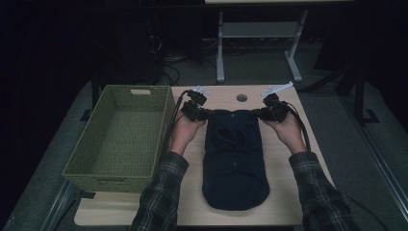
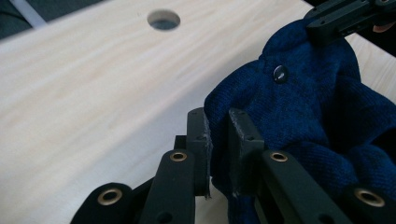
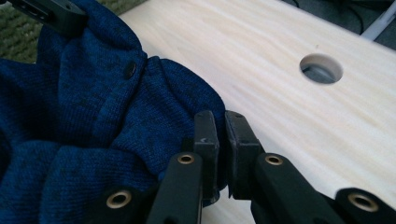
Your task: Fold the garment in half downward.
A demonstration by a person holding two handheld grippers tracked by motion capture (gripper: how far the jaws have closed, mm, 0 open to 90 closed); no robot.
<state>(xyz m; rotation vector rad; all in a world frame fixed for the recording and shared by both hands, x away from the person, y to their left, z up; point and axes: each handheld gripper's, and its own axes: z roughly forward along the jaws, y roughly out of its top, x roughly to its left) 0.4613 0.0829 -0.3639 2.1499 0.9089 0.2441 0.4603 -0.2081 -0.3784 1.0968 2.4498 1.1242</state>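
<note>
A dark blue knitted garment (image 1: 234, 159) with small dark buttons lies lengthwise on the light wooden table (image 1: 284, 202). My left gripper (image 1: 204, 113) is shut on its far left corner, and the knit (image 2: 299, 107) is pinched between the black jaws in the left gripper view. My right gripper (image 1: 262, 113) is shut on the far right corner, where the cloth (image 3: 93, 116) bunches beside the jaws. My left gripper (image 2: 218, 135) and right gripper (image 3: 222, 137) each hold a thin fold. The far edge of the garment is lifted off the table.
An empty green woven basket (image 1: 120, 139) stands on the left of the table, beside the left hand. A round cable hole (image 1: 241, 97) sits in the tabletop just beyond the garment. Table legs and cables lie on the dark floor behind.
</note>
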